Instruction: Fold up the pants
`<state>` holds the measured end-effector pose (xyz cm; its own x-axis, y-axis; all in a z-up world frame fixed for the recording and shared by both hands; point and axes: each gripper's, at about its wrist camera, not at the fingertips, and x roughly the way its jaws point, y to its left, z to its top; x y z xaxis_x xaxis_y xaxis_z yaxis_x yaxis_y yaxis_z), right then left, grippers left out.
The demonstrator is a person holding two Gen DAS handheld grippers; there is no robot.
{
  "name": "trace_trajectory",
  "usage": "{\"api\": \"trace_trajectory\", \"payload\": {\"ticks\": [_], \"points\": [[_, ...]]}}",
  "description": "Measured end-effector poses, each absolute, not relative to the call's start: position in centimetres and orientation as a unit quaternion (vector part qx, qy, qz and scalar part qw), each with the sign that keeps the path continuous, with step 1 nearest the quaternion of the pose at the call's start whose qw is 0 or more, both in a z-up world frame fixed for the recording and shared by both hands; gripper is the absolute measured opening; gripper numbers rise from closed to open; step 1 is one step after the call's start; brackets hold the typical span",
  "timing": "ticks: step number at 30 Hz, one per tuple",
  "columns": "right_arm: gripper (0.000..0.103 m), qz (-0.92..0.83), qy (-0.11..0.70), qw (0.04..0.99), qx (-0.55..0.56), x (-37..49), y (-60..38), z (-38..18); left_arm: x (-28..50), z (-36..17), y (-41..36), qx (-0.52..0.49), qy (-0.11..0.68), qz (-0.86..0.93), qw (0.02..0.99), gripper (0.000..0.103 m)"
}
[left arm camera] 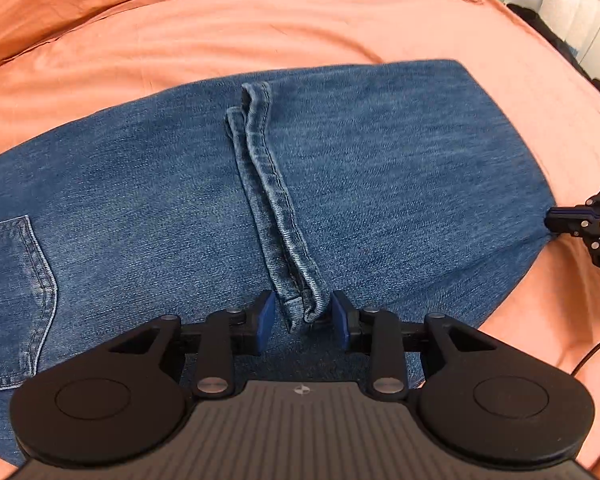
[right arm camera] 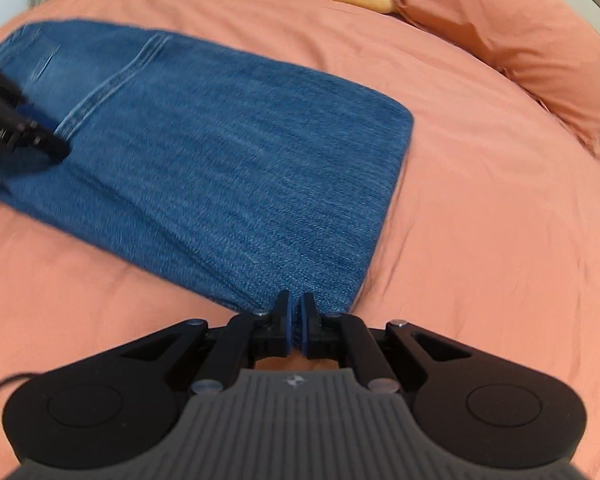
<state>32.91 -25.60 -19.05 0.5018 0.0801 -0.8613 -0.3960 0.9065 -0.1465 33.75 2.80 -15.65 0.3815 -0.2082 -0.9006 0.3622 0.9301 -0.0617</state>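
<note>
Left gripper (left arm camera: 302, 320) brackets the hem (left arm camera: 300, 304) of the pants (left arm camera: 380, 160), jaws partly open, while right gripper (right arm camera: 296, 326) pinches the folded edge, anchoring it on the bed (right arm camera: 500, 240).

Black left gripper (left arm camera: 302, 322) and right gripper (right arm camera: 296, 322) (blue pads, silver screws)

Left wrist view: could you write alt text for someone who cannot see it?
Folded blue jeans lie on an orange bedsheet, and the left tool straddles their stacked leg hems, its blue pads apart. At right, the right tool pinches the jeans' folded edge.
</note>
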Motion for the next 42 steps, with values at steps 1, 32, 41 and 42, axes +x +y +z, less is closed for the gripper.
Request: {"api": "trace_trajectory", "payload": {"ticks": [1,32,41,42], "points": [[0.000,0.143,0.478,0.849,-0.174,33.0,-25.5,-19.3,33.8,-15.8,2.6,0.077,0.528,-0.171,0.828,0.039],[0.044,0.304,0.348,0.771,-0.438,33.3,-7.7,-9.8,28.3,-5.0,27.7,-0.020,0.474,-0.005,0.880,0.067],[0.066,0.370,0.351,0.755,-0.411,38.8,-3.6,-10.7,27.0,-9.4,40.3,-0.264,0.446,0.061,0.853,0.073],[0.067,0.376,0.352,0.750,-0.416,39.2,-3.4,-11.0,27.0,-10.2,41.0,-0.289,0.443,0.060,0.846,0.075]]}}
